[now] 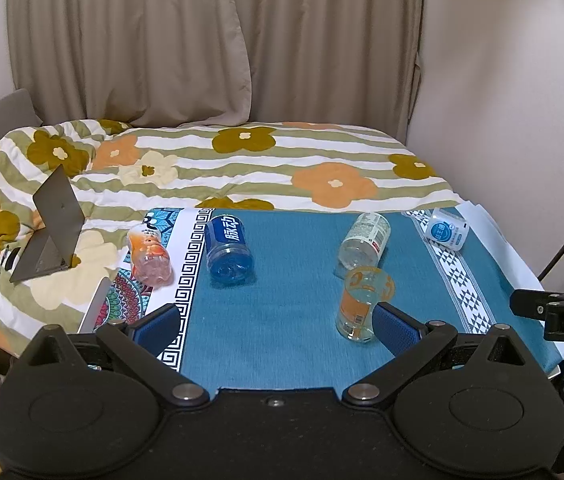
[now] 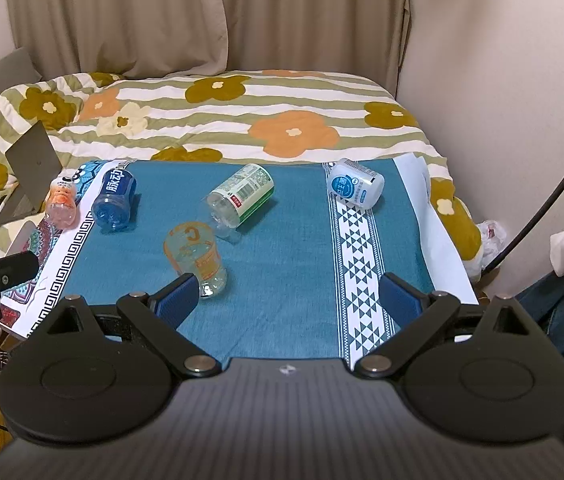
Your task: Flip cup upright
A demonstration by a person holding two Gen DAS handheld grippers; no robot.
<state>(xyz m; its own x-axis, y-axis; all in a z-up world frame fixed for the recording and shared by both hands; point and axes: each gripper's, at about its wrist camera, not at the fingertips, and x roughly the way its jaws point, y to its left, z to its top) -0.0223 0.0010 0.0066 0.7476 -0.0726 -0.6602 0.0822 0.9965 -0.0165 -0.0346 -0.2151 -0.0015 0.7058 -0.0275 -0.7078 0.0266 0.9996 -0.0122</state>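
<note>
Both wide apart: left gripper (image 1: 278,330), right gripper (image 2: 288,300). Mid-frame, upright-looking cup (image 1: 364,304) beside bottle (image 1: 364,240); could topple if nudged.

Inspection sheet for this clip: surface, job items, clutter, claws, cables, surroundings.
Surface: teal cloth with patterned borders.
Job's things: clear cup with orange print, upright, mouth up.
Clutter: blue bottle, orange bottle, green-label bottle, white-label bottle, all lying down.
Claws: left claw open, one pad beside the cup; right claw open, empty.
Cables: black cable at right.
Surroundings: floral bedding, laptop, curtains.
</note>
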